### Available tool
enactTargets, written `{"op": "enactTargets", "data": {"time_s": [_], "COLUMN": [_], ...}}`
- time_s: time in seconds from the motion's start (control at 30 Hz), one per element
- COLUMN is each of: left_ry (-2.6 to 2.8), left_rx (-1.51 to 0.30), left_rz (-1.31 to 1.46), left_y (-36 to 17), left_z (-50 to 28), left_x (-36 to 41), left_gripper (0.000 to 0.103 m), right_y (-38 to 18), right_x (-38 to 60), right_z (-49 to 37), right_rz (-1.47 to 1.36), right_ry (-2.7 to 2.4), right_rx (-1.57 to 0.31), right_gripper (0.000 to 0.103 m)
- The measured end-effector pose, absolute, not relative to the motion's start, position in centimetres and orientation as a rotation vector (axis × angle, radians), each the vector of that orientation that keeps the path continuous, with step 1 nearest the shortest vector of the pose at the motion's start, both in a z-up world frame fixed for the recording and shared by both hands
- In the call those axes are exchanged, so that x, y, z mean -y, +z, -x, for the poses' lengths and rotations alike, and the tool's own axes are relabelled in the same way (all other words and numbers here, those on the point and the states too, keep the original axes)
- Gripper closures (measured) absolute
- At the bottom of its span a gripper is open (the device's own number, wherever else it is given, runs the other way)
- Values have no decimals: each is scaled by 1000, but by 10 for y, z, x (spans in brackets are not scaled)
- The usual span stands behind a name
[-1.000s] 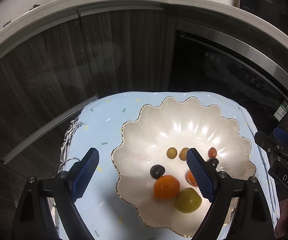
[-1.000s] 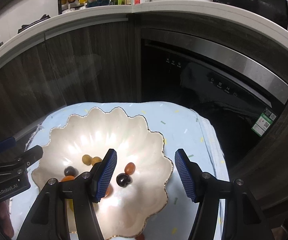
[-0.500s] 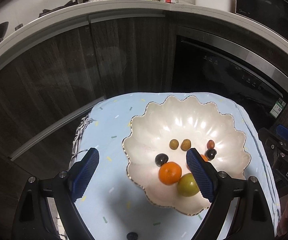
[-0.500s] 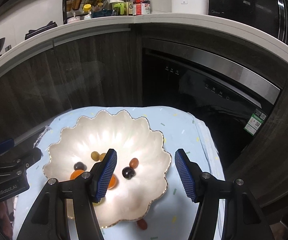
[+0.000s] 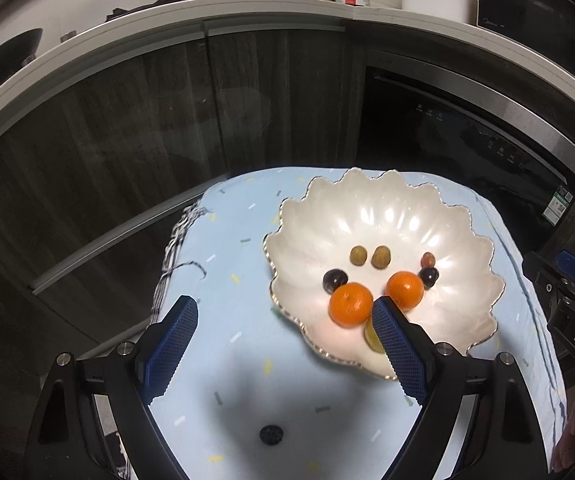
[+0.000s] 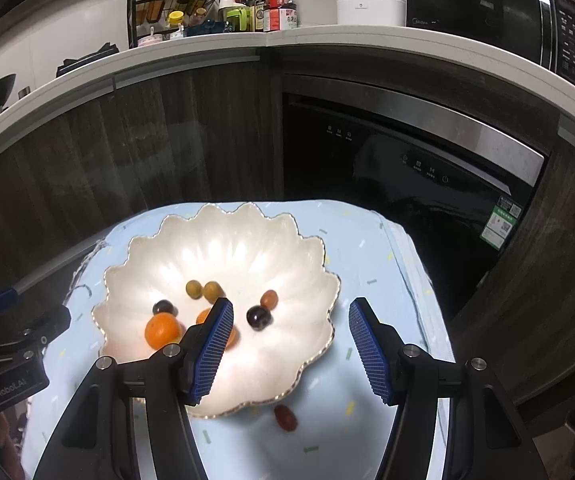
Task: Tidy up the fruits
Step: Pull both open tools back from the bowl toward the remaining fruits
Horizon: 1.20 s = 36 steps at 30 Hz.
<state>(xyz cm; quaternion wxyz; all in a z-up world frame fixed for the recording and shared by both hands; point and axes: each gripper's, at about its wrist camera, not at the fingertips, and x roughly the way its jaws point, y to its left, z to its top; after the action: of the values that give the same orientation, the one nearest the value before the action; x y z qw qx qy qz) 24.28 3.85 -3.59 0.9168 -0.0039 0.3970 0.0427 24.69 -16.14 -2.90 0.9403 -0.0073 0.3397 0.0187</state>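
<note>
Fruit in the white bowl (image 6: pixel 247 384), two pieces out on the blue cloth (image 5: pixel 243 356).

I count two oranges (image 5: pixel 350 305), two dark grapes (image 5: pixel 335 280), two yellow-brown little fruits (image 5: pixel 358 255), one red grape (image 6: pixel 269 299) and one yellow-green fruit (image 5: pixel 372 340) in the bowl. One red fruit (image 6: pixel 285 417) lies on the cloth just by the rim, and one dark fruit (image 5: pixel 271 434) lies near my left claw (image 5: pixel 283 344). My left claw and my right claw (image 6: pixel 291 350) are both wide apart and hold nothing.
</note>
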Motion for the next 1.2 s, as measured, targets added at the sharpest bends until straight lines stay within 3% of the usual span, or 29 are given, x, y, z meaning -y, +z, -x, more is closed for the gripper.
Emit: {"op": "enactTargets", "data": {"time_s": [1.2], "left_ry": [232], "left_rx": [-763], "left_rz": [52], "left_y": [-103], "left_z": [-174], "left_x": [-44], "left_gripper": [14], "right_y": [-88], "right_x": [163], "right_z": [-195], "right_rz": [26], "right_ry": [14], "right_rx": [-636], "right_gripper": [42]}}
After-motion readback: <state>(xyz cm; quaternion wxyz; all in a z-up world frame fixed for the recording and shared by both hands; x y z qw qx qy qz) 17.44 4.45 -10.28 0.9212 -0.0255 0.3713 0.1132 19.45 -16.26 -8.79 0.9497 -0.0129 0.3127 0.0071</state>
